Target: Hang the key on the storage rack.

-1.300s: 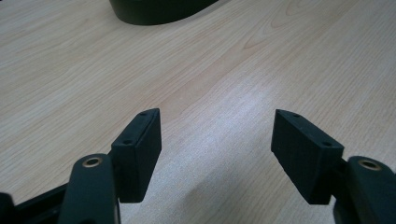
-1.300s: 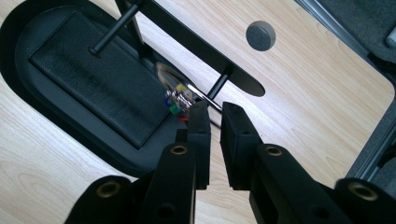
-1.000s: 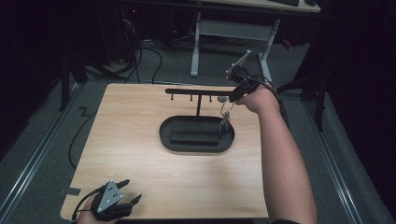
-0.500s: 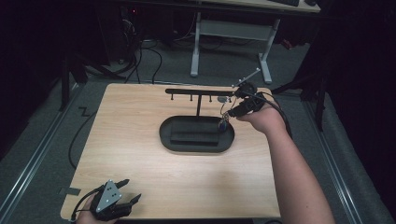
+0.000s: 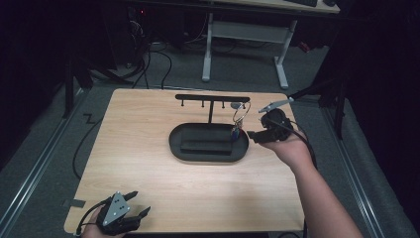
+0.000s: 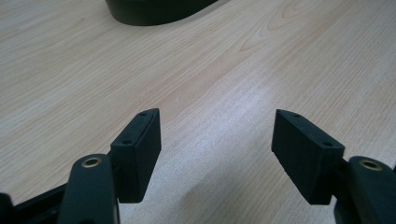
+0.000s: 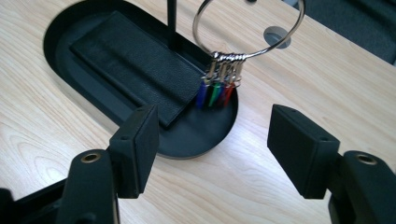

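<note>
Key ring point(image 5: 240, 115) hangs from rack point(image 5: 212, 98) over tray point(image 5: 208, 144), at 3 o'clock end. Right gripper point(image 5: 253, 135) beside it, jaws apart, empty. Left gripper point(image 5: 137, 204) at surface point(image 5: 148, 163) 7 o'clock corner, jaws apart.

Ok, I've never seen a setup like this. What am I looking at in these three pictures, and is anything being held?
A person at a wooden table holds a two-jaw tool in each hand. The high view looks down from above; each of the other two looks along one tool's own black jaws. The left tool rests near the table's front corner, jaws open, empty. The right tool is open beside a black oval tray with a hook stand. A key ring with coloured tags hangs from the stand over the tray; a black wallet lies inside. Nothing is held.
</note>
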The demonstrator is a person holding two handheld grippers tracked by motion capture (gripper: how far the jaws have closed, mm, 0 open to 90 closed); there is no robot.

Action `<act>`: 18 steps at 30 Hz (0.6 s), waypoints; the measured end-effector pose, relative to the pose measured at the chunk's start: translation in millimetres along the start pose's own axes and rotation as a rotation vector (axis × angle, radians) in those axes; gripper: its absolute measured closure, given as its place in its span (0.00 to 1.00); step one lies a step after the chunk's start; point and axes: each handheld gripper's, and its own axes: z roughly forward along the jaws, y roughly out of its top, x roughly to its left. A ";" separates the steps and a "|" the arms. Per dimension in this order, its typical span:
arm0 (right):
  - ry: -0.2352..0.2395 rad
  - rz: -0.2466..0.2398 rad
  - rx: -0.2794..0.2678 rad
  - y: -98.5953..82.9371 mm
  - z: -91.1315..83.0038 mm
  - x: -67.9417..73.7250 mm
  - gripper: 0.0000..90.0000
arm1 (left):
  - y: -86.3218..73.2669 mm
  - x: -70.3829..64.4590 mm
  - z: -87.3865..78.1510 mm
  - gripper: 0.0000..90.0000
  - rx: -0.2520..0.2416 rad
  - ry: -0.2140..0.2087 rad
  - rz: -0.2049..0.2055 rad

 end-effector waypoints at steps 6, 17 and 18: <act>-0.012 0.024 -0.085 -49.9 8.1 11.9 0.33 | 0.5 0.0 0.4 0.37 0.001 -0.012 -0.002; -0.016 0.071 -0.227 -157.6 37.7 47.6 0.28 | 4.5 -7.7 3.8 0.36 -0.030 -0.025 0.033; -0.013 0.080 -0.236 -164.4 38.2 50.8 0.28 | 4.8 -8.2 3.5 0.36 -0.039 -0.026 0.038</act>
